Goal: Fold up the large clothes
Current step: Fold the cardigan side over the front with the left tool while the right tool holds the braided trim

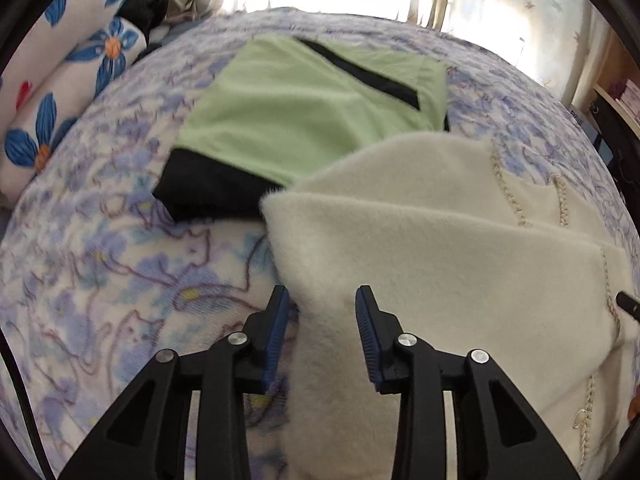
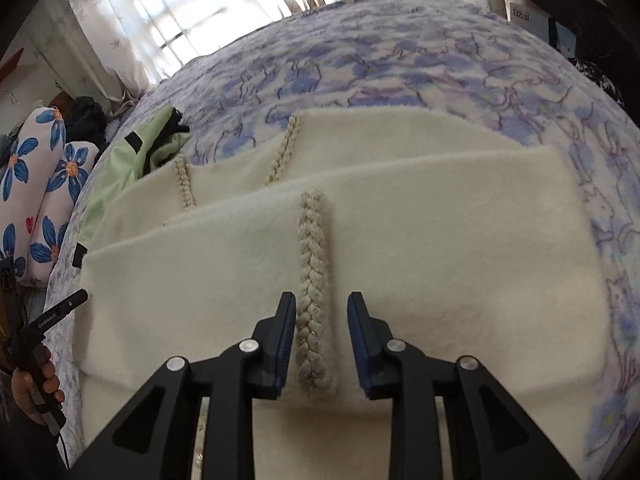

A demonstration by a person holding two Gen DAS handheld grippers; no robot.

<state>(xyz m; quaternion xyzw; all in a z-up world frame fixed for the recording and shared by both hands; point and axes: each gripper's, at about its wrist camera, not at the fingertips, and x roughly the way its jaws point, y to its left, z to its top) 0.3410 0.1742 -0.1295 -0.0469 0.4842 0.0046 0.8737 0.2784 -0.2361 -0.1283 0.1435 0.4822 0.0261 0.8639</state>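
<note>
While the cream fleece garment (image 2: 400, 240) lies folded in layers on the bed (image 2: 400, 60), both grippers hang just over it with nothing pinched. The right gripper (image 2: 322, 300) has its fingers partly apart either side of the braided trim (image 2: 312, 280); the left gripper (image 1: 322, 294) stands partly open too, over the garment's left edge. I'd say one fold is laid and the next needs a fresh grip on an edge or corner, then a carry across. Beyond it sits a folded green garment (image 1: 288, 108). A blue-flowered blanket covers the bed, floral pillows (image 1: 72, 80) lie alongside, and curtained windows (image 2: 180, 12) glare behind.
</note>
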